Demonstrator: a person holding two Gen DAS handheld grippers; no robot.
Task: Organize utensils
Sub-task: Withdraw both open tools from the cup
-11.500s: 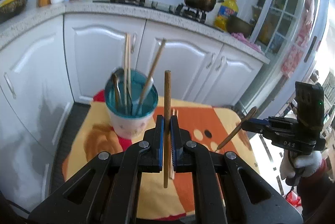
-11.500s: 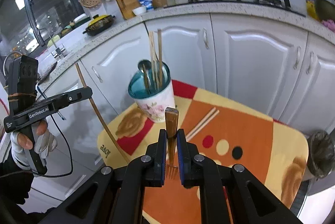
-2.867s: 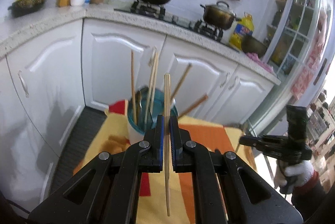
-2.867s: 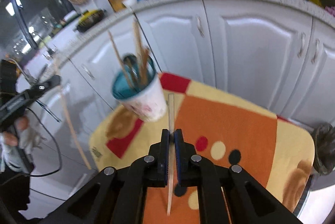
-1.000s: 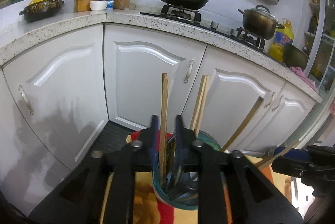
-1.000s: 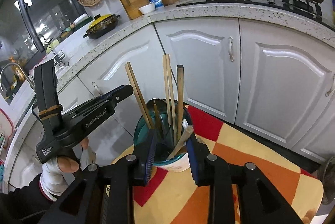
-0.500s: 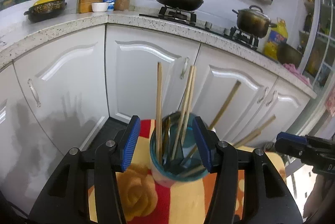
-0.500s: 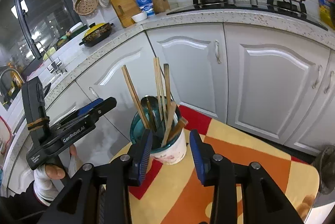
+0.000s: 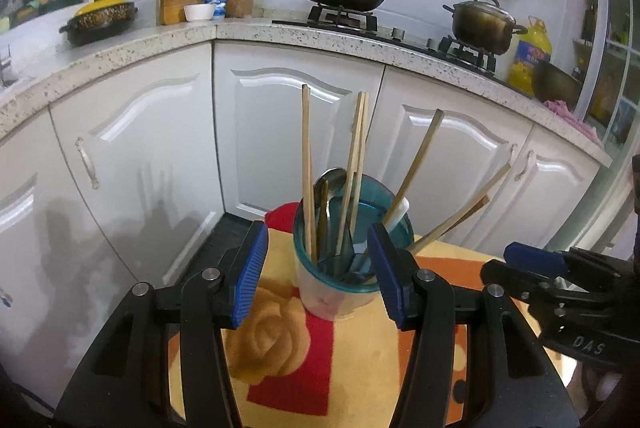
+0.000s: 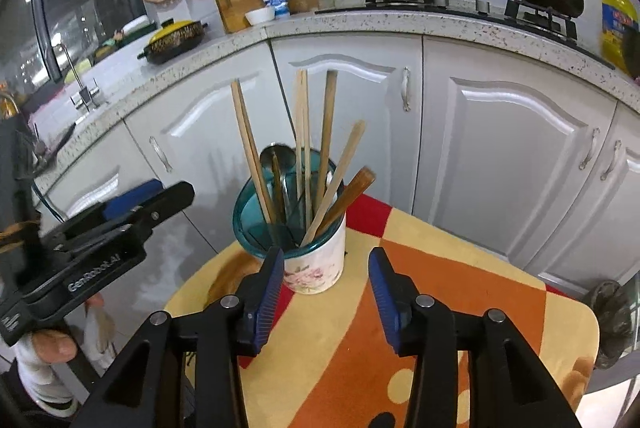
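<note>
Teal-rimmed white floral ceramic holder (image 10: 314,260) upright on orange-and-yellow patterned cloth (image 10: 460,308), wooden chopsticks (image 9: 306,168) and metal spoon (image 10: 276,158) standing inside. Left gripper (image 9: 316,276) released, empty; right gripper (image 10: 322,292) likewise. Probably finished; back straight off, clear of leaning sticks.

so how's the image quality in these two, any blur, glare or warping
Left wrist view: sharp, the cup and chopsticks crisp; strong fisheye bends the counter and darkens the corners; soft sheen and shadows on the cabinet doors. Right wrist view: also sharp, same barrel warp on the counter, bright window glare at far left, the left gripper slightly soft.
</note>
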